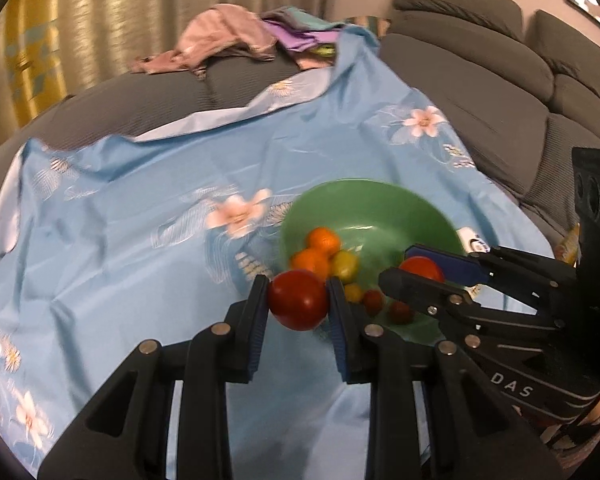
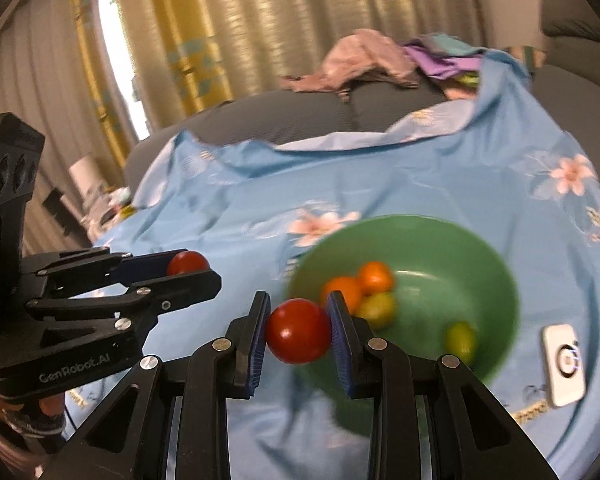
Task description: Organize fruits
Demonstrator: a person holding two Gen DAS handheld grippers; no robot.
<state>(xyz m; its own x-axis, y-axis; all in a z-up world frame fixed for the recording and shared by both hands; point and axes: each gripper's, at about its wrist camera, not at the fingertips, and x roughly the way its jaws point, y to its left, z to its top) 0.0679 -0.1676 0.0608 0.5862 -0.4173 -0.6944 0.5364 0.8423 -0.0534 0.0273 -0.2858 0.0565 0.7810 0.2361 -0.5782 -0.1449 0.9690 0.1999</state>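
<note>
Only the right-wrist view shows a white device (image 2: 563,364); both jaws pinch red tomatoes.

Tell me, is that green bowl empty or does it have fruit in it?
Not empty. The green bowl holds two oranges and a few small yellow-green fruits; the left wrist view also shows small red ones.

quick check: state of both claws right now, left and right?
Left claw: closed on a red tomato.
Right claw: closed on another red tomato.
</note>
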